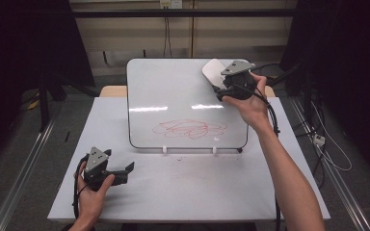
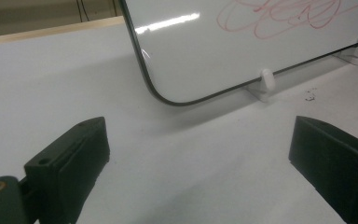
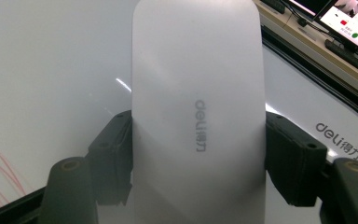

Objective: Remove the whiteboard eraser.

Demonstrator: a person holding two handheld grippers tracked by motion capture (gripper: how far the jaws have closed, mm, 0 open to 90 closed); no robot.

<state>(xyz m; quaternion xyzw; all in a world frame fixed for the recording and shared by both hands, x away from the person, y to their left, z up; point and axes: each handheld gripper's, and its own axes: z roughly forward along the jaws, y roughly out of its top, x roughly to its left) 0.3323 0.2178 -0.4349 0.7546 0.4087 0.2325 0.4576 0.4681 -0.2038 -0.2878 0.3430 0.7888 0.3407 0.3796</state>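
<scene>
A whiteboard (image 1: 173, 91) leans on two small white feet at the table's middle, with a red scribble (image 1: 191, 128) low on its face. My right gripper (image 1: 218, 83) is at the board's upper right corner, shut on a white eraser (image 1: 213, 71). In the right gripper view the eraser (image 3: 198, 107) sits between both black pads (image 3: 114, 149) over the board. My left gripper (image 1: 127, 169) rests near the table's front left, held by a hand, jaws wide apart with nothing between them. In the left gripper view the whiteboard's lower corner (image 2: 177, 70) and the scribble (image 2: 284, 14) lie ahead of my left gripper (image 2: 198, 154).
The white table (image 1: 188, 187) has a faint reddish smudge in front of the board. The white feet (image 2: 266, 80) hold the board's lower edge. Cables hang on the wall behind and trail at the right. Metal rails run along both sides of the table.
</scene>
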